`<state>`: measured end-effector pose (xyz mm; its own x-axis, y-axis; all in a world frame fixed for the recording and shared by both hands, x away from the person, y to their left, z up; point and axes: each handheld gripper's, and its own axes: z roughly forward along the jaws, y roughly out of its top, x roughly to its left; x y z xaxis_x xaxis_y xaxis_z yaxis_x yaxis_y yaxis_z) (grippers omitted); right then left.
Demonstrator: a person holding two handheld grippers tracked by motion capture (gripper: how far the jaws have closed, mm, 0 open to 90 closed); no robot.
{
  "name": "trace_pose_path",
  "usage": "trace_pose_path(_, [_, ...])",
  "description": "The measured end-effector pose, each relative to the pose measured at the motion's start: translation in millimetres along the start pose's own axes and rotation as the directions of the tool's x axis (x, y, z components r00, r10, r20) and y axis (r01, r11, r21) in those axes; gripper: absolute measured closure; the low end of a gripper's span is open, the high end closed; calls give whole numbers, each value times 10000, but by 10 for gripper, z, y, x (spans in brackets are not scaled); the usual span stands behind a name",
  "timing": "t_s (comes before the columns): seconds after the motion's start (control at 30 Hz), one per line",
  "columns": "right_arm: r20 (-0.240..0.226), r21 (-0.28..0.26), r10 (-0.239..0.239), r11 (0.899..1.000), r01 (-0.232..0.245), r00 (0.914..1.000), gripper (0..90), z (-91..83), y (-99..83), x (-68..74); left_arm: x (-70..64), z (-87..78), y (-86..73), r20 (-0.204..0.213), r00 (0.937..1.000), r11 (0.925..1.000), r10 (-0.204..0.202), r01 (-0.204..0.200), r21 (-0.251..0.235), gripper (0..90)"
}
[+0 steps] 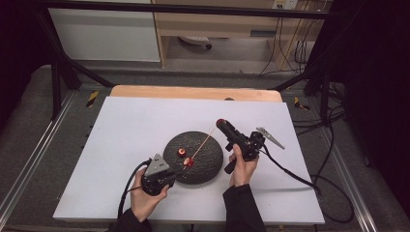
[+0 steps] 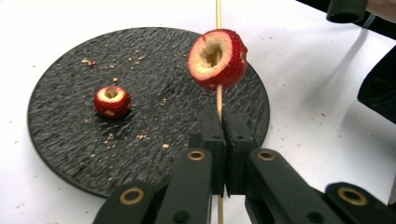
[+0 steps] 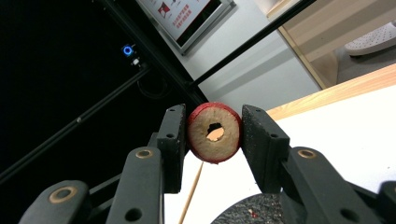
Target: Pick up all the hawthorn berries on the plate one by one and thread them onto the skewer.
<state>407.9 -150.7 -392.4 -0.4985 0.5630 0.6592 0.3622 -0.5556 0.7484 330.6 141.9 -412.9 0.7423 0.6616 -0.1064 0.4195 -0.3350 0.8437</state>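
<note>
**Cored fruit going onto a skewer, one piece at a time**

Nearest the person, the left gripper (image 1: 170,170) has its jaws pressed together on the lower end of a thin wooden skewer (image 2: 218,98), which slants up and away over the black slate plate (image 1: 209,166). One cored red fruit (image 2: 217,59) already sits on the stick just above those jaws, its hollowed face turned toward the left gripper's camera. A second cored fruit (image 2: 112,101) lies loose on the plate, apart from the skewer, with crumbs scattered round it.

Farther out, the right gripper (image 1: 221,123) is raised beyond the plate at the skewer's far tip, pinching a third cored fruit (image 3: 215,132) by its red sides. The bored hole faces straight along the jaws, and the skewer runs below it; whether the tip has entered the hole I cannot tell. Past that, a grey three-cornered plate (image 1: 270,137) lies on the white table sheet (image 1: 130,121).

These fruits look light and soft-fleshed, crumbly where they were cored, so I would say a firm squeeze could crack the ring. The skin sides seem the sound place to grip, leaving the hole free. The skewer looks stiff but slender; held low as it is, its tip may wander, so lining up the hole probably calls for a slow approach.
</note>
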Motion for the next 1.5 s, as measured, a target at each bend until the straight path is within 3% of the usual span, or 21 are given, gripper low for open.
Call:
trace_pose_path(0.23, [-97, -232, 274, 9994, -276, 9996, 618, 14, -7, 0, -33, 32, 16, 22, 10000, 10000, 14, -14, -22, 885])
trace_pose_path(0.7, [-32, -241, 230, 9994, -231, 9997, 618, 27, -29, -12, -60, 48, 23, 37, 10000, 10000, 14, -14, -96, 885])
trace_pose_path(1.2, [-141, -460, 387, 9982, -393, 9992, 619, 33, -90, -4, -153, 137, 99, -164, 9992, 9984, -368, 361, -429, 885])
trace_pose_path(1.5, [-204, -401, 338, 9986, -346, 9992, 619, 33, -144, -6, -144, 175, 150, -210, 9987, 9979, -462, 452, -454, 886])
